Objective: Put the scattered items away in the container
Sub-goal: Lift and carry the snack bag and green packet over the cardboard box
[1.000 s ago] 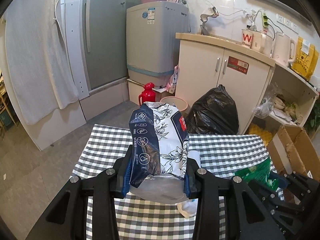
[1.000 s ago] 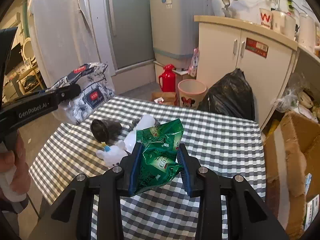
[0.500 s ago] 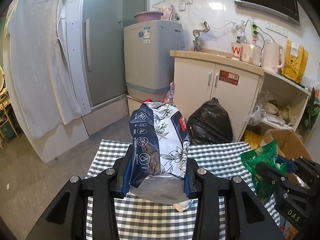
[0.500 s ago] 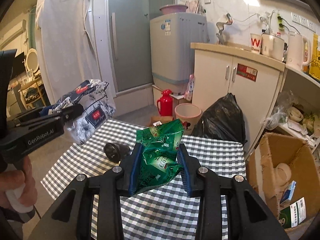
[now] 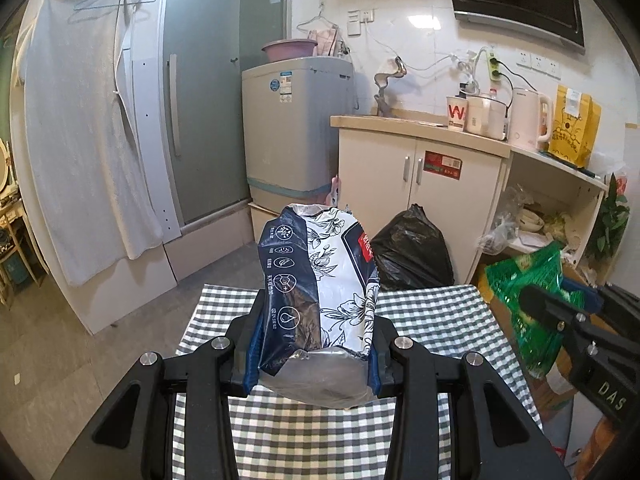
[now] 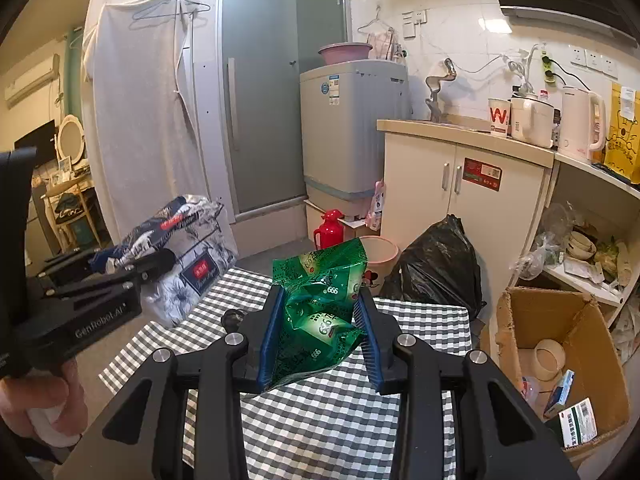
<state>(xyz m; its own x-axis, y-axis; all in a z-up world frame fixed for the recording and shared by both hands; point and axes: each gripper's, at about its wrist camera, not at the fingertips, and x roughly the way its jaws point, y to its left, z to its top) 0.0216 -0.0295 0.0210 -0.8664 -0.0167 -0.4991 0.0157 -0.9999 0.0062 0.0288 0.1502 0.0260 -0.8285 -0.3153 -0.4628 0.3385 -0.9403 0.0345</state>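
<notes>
Right wrist: checked tablecloth [image 6: 328, 412] (kitchen, seemingly), cardboard box [image 6: 588, 344] beside.

Both grippers lifted, loads raised off table.

Left gripper [image 5: 316, 354] up and back: checked tablecloth [image 5: 432, 320] dropped lower between fingers, more wall and range hood now above blue-white floral bag [image 5: 320, 296]. Right gripper [image 6: 320, 340] up and swung right with green snack bag [image 6: 320, 312]: cardboard box [image 6: 560, 360] now fully in view right of fingers, white toy and dark object left of fingers gone from sight. Green bag shifted further right of left fingers.
</notes>
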